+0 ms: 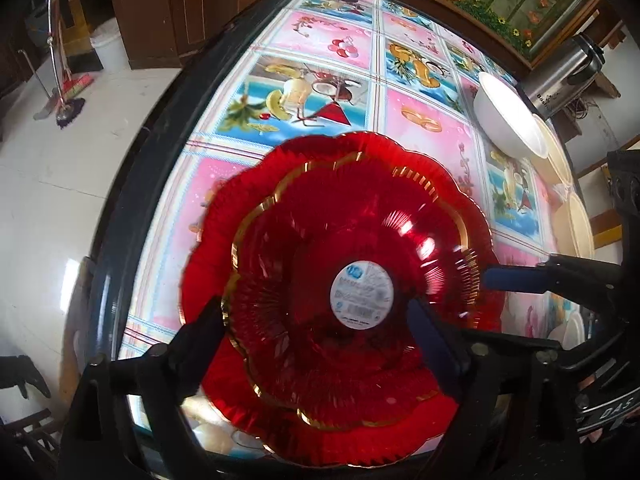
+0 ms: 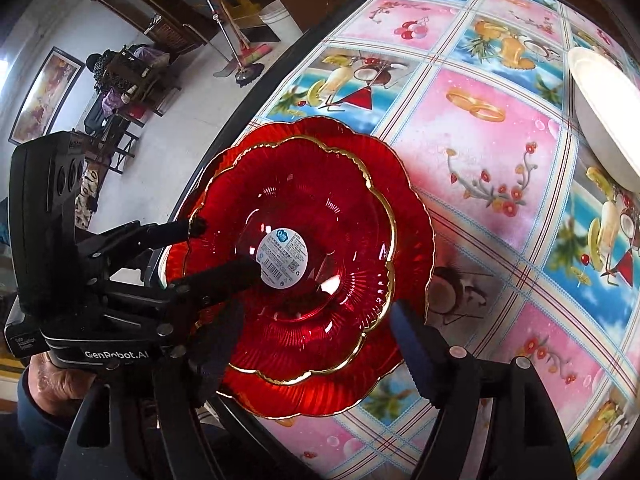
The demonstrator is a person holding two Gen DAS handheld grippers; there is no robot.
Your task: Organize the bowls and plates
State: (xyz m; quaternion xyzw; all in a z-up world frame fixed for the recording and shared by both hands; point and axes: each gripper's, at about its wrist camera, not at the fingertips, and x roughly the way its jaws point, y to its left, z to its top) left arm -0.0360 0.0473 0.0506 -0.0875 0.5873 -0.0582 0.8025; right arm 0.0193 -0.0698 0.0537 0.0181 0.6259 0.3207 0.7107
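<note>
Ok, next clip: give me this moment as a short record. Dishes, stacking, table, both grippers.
red plates: smaller red plate nested in larger red plate, both gold-rimmed
sticker: round white label in the top plate's centre
white bowls: white bowl at the table's far right, more cream bowls behind it
table: patterned cloth, dark rim
left gripper: open, one finger outside the stack's rim, one over the plate
right gripper: open, straddling the stack's near rim
held: nothing

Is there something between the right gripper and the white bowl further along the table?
Nothing visible does. From the right gripper, beside the stacked red plates, only bare patterned tablecloth lies up to the white bowl. The jaws stand open and empty.
</note>
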